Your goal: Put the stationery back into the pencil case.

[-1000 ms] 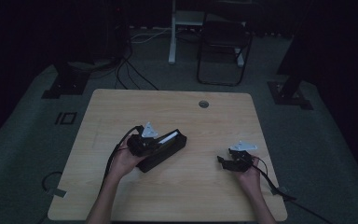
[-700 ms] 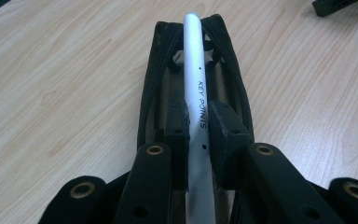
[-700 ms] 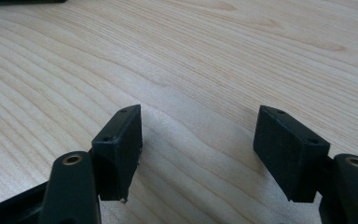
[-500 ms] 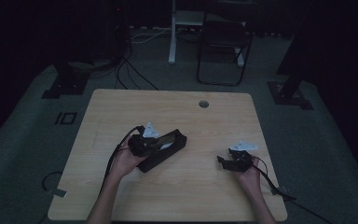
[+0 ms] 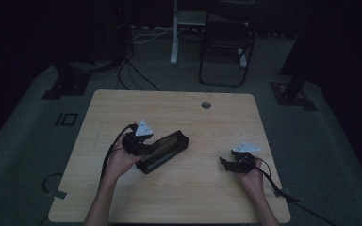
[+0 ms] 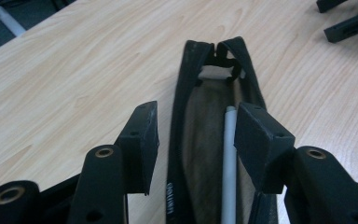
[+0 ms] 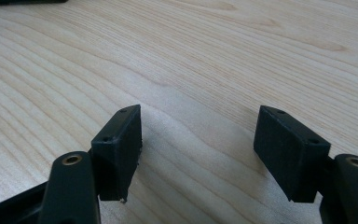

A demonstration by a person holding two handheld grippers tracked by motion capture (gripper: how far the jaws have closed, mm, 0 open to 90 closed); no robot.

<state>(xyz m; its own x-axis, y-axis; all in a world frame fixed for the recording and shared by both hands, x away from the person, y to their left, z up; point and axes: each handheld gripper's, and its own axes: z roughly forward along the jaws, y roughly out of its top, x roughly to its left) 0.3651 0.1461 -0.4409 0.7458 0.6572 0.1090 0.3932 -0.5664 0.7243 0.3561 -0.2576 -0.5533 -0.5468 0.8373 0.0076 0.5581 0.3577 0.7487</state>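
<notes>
- Pouch count: I see one black pouch (image 5: 164, 150), unzipped, mid-counter (image 5: 122, 108), one grey pen (image 6: 229, 163) inside.
- Left gripper (image 6: 196, 140): fingers spread, straddling it.
- Right gripper (image 7: 198, 149): fingers spread over bare wood near the right edge.

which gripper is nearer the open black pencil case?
Left. The left gripper is right over the black pencil case, open fingers straddling its near end. The right gripper sits well off to the side over bare table, open.

Pouch (image 5: 164, 150) mid-table (image 5: 179, 197), pen (image 6: 229, 163) inside, hole (image 5: 206, 105) behind
</notes>
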